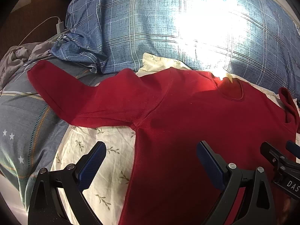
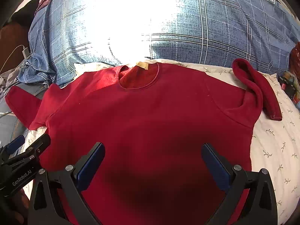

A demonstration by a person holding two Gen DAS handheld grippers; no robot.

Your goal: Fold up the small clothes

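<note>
Leaf-print cream bedsheet (image 2: 277, 146): red fleece long-sleeved top (image 2: 142, 116) flat, collar away. Left gripper (image 1: 151, 164) nearer outstretched sleeve (image 1: 56, 91); right gripper (image 2: 152, 166) too spread, empty.

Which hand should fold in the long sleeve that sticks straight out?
Probably the left hand-held gripper. It is open over the red top's side seam, right below the straight sleeve. The right hand-held gripper, also open, sits over the middle, nearer the doubled-back sleeve.

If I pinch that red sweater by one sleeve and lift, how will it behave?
Probably floppy: the red sweater lies limp, its right sleeve already doubled over on itself. It looks fleecy, so the pads should grip rather than slip. The body would likely trail and drag across the floral sheet.
</note>
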